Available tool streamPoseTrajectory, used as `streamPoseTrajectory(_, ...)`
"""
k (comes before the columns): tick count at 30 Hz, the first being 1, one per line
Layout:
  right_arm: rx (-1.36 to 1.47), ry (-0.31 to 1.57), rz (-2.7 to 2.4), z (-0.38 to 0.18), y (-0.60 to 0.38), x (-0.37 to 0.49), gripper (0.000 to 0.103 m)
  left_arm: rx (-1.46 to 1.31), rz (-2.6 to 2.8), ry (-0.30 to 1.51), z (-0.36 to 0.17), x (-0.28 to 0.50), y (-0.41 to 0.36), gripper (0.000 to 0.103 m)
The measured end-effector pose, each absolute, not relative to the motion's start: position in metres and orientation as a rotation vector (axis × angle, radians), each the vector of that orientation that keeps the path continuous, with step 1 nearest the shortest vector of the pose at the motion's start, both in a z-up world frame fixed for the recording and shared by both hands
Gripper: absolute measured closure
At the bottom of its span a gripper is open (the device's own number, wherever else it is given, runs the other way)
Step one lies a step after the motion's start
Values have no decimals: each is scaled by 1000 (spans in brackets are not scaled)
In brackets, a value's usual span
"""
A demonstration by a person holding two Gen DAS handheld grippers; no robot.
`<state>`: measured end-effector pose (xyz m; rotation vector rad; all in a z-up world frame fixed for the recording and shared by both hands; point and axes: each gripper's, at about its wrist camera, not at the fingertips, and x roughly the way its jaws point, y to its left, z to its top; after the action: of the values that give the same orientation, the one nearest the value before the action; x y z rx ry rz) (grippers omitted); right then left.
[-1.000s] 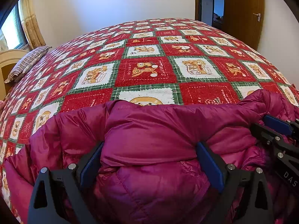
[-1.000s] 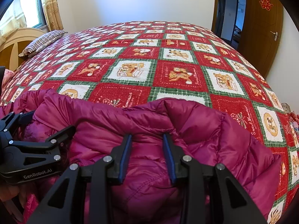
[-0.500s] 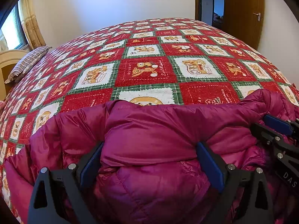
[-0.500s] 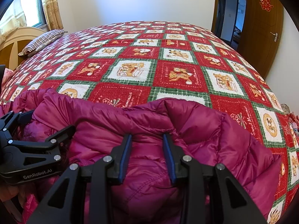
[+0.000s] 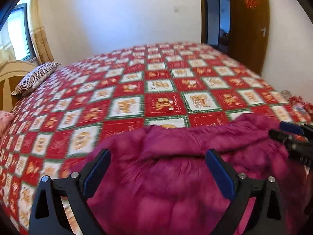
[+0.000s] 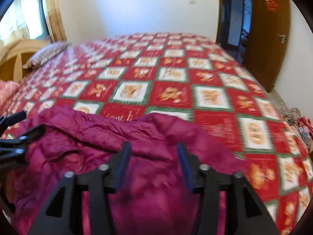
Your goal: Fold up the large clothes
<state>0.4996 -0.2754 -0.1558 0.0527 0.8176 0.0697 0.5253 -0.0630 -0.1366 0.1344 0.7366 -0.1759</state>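
A magenta puffer jacket (image 5: 176, 176) lies bunched at the near edge of the bed, also in the right wrist view (image 6: 121, 146). My left gripper (image 5: 158, 160) is open, its blue pads wide apart above the jacket's near fold. My right gripper (image 6: 153, 152) is open too, its pads apart over the jacket's right part. The right gripper shows at the right edge of the left wrist view (image 5: 293, 139); the left gripper shows at the left edge of the right wrist view (image 6: 17, 137). Both views are motion-blurred.
The bed is covered by a red, white and green checked quilt (image 5: 156, 90) (image 6: 176, 82). A striped pillow (image 5: 35, 78) lies at the far left by a wooden headboard (image 5: 11, 74). A brown door (image 6: 270, 39) stands at the right. Small items lie at the bed's right edge (image 6: 301, 121).
Both grippers have pulled back and risen, so more of the quilt shows. The right gripper's jaws have opened off the jacket fold. The jacket has slumped flatter.
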Motion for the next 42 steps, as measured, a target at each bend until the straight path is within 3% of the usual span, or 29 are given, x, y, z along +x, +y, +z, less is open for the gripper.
streamPoseTrajectory(2,76,820,72,-146,-291,470,36,153,-158,704,-125,492,-44,5)
streamPoseTrajectory(6,99,899,95,-155,-316,400,36,196,-135,668,-124,408,-4,5)
streamPoseTrajectory(10,114,944,97,-165,-331,334,27,145,-127,730,-145,343,32,5)
streamPoseTrajectory(17,187,940,50,-170,-338,235,25,101,-112,799,-181,252,70,5)
streamPoseTrajectory(37,183,964,40,-214,-309,110,25,32,-200,899,-230,160,78,5)
streamPoseTrajectory(38,187,968,45,-216,-308,110,31,50,-201,897,-231,157,76,5)
streamPoseTrajectory(39,193,972,56,-218,-307,109,36,63,-214,889,-231,153,74,7)
streamPoseTrajectory(41,205,978,77,-221,-305,110,46,70,-248,879,-229,149,71,29)
streamPoseTrajectory(42,208,973,81,-221,-304,109,52,76,-271,875,-227,147,69,46)
